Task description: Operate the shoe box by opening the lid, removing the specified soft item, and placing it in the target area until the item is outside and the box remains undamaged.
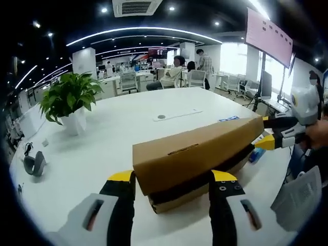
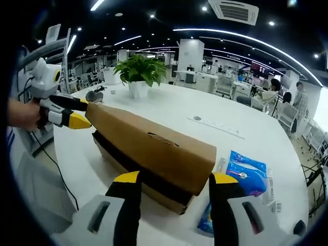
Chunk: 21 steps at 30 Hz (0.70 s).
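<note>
A brown cardboard shoe box lies lengthwise on the white table. Its lid is raised off the base, with a dark gap beneath it. My left gripper is open, its yellow-tipped jaws flanking the near end of the lid. My right gripper is open in the same way at the opposite end. Each gripper also appears at the far end in the other's view: the right gripper and the left gripper, held by a hand. Whether the jaws touch the lid I cannot tell. The box's contents are hidden.
A blue plastic packet lies on the table beside the box. A potted plant and a grey device stand toward the table's far side. A paper sheet is at the right edge. People sit at desks in the background.
</note>
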Tool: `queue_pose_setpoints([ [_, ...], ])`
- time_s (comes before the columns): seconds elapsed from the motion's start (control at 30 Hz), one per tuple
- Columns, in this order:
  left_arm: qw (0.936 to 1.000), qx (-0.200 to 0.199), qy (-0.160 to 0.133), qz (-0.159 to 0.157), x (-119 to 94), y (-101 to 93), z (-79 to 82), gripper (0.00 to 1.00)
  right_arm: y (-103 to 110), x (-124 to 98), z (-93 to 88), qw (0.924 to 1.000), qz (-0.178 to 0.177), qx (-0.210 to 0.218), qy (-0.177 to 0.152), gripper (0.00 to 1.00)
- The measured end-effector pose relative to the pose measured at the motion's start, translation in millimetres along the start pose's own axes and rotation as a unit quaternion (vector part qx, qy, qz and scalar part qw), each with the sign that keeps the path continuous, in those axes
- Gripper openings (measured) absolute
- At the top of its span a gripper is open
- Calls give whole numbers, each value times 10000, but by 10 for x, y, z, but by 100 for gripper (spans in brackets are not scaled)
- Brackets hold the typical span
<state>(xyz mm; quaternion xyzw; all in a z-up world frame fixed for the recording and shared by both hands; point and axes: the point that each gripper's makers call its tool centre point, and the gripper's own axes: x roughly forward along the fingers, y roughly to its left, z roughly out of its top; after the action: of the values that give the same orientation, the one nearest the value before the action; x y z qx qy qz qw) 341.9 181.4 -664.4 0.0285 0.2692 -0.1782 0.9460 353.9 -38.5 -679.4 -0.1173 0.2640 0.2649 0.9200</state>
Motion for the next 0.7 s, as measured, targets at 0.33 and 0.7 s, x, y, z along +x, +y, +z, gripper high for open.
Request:
queue_pose_setpoints([
  [0.33,10000,-36,10,-68,10,-55,-57,63,47,5,-38,9998,101,159,57,58],
  [0.7,9999,-46,129,-12,36,-33,-151,60,62,31,-109,9994,112,305,106,57],
])
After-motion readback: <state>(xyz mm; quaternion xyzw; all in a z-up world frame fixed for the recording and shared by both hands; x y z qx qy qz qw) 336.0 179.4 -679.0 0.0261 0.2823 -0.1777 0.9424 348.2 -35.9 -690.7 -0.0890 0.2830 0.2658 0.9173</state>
